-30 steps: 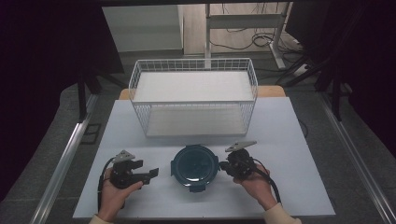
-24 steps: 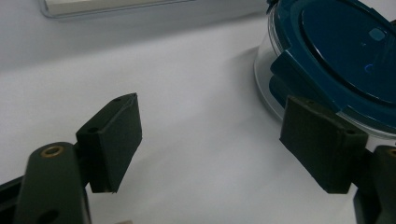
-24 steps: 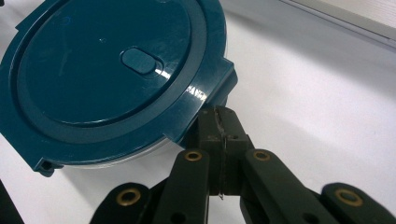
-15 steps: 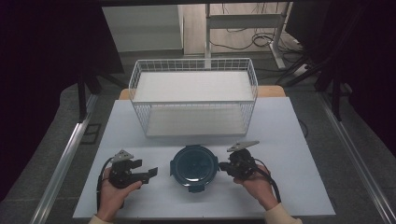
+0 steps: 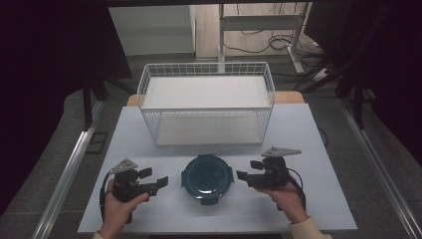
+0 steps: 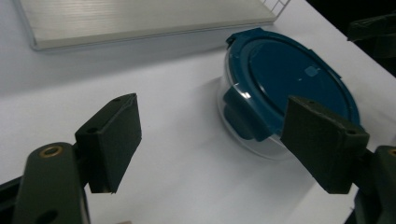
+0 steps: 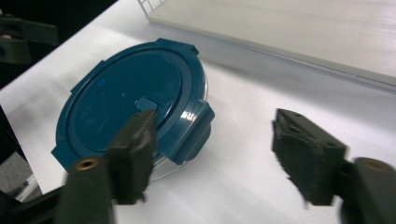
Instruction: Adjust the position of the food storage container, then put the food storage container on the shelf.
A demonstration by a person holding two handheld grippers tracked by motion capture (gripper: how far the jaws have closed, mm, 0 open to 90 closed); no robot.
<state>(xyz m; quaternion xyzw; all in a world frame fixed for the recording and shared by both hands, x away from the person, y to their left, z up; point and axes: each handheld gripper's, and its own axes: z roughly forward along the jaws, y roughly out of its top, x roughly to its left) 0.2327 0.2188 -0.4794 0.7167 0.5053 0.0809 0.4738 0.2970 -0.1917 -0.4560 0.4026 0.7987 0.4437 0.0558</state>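
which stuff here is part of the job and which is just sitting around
In the job:
- round container with blue lid, between the two tools
- left tool, open, beside it
- right tool, open, beside it

Just there:
- white wire basket, behind the container
- white table

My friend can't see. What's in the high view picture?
A round container with a dark blue lid sits on a white table, between two hand-held tools, the left tool and the right tool, both open. Behind it stands a white wire basket.
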